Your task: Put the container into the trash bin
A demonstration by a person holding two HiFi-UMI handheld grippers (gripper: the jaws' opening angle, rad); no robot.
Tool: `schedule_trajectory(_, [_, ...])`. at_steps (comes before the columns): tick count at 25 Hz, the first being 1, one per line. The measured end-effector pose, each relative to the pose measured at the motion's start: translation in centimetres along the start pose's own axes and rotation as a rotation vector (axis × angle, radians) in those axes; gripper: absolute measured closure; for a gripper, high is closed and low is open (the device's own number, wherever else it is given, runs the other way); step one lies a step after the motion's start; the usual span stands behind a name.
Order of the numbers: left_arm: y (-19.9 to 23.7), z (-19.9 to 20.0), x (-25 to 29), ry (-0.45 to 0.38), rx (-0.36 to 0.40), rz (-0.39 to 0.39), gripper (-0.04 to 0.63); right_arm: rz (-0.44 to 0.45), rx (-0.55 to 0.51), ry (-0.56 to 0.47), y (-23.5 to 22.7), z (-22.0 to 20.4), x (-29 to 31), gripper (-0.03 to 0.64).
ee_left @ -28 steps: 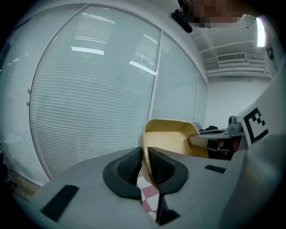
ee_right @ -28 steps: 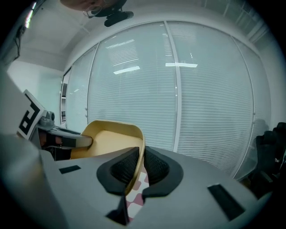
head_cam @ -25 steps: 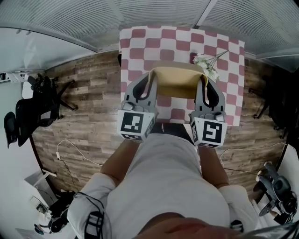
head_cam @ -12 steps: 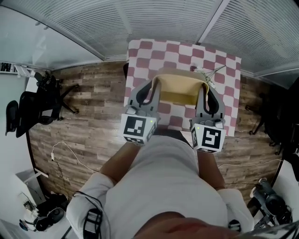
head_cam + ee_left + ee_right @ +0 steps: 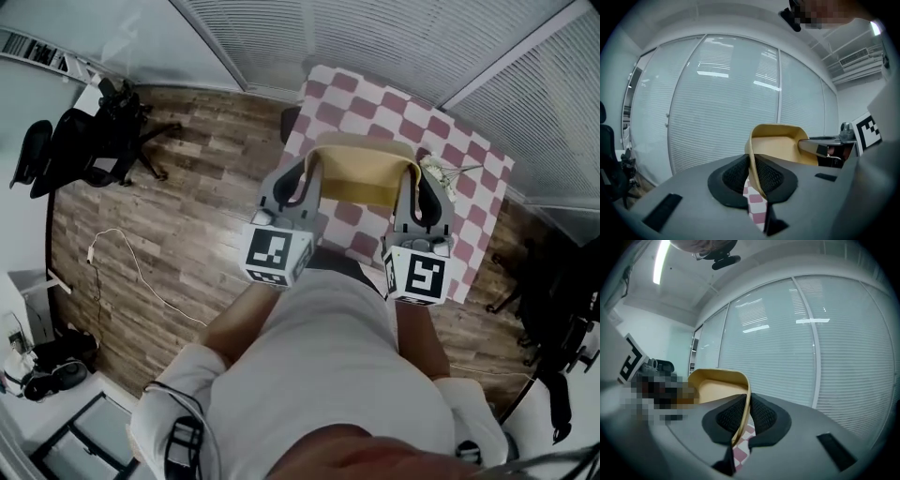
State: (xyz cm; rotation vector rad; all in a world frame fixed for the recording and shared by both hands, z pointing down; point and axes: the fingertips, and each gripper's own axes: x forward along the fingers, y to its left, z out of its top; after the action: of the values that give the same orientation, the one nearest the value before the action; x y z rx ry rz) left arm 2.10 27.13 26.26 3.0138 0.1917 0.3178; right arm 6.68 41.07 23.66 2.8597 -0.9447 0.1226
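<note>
You hold the tan container (image 5: 362, 183) between both tools. Your left tool (image 5: 753, 174) is clamped on its near left wall and your right tool (image 5: 746, 414) on its right wall, so it hangs level, probably clear above the checkered table (image 5: 473, 187).

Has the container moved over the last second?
Yes. The container has shifted left across the table: it earlier overlapped the flowers, which now lie clear of its right side.
</note>
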Motion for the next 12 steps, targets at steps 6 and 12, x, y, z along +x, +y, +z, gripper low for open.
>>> schedule_trajectory(6, [6.0,0.0,-5.0,-0.031,-0.031,0.182,0.541,0.189,-0.018,-0.039,7.2,1.1,3.2,0.571])
schedule_trajectory(12, [13.2,-0.9,-13.0,-0.065,-0.087,0.432,0.543,0.443,-0.049,-0.074,17.9,2.7,5.8,0.571])
